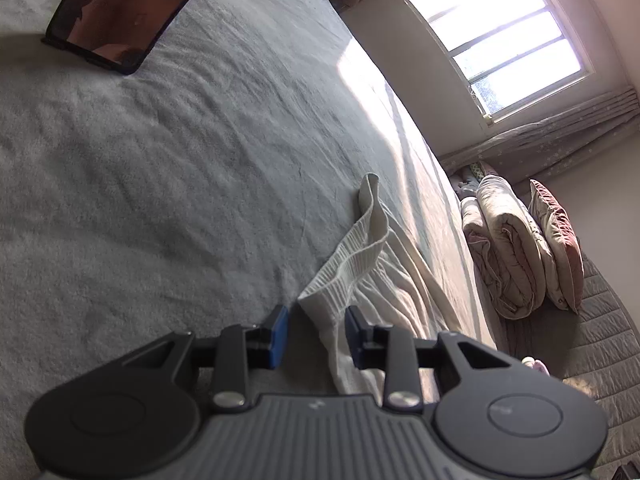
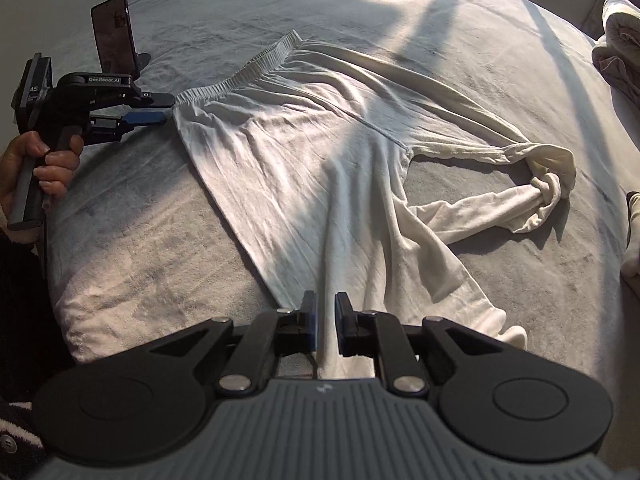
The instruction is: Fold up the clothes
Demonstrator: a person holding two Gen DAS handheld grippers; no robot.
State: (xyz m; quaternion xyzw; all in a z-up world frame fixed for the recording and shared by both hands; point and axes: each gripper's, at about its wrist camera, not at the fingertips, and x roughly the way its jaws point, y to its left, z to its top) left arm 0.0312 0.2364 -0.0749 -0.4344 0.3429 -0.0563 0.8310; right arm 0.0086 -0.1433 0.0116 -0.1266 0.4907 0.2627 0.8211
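White long pants (image 2: 300,160) lie spread on the grey bed sheet (image 2: 140,240). The elastic waistband (image 2: 240,74) is at the far left and the leg ends are tangled in a knot (image 2: 548,188) at the right. My right gripper (image 2: 326,324) hangs over the near edge of the pants, jaws slightly apart, with white cloth showing in the narrow gap. My left gripper (image 2: 166,114), held by a hand (image 2: 44,164), is at the waistband corner. In the left wrist view, my left gripper (image 1: 316,336) is open and the waistband corner (image 1: 320,308) lies loose between the blue pads (image 1: 280,336).
A phone on a stand (image 2: 114,36) stands on the bed behind the left gripper, also seen as the phone (image 1: 120,12). A rolled quilt (image 1: 508,248) and a pillow (image 1: 560,240) lie beyond the bed under a window (image 1: 500,28). Another white item (image 2: 632,236) sits at the right edge.
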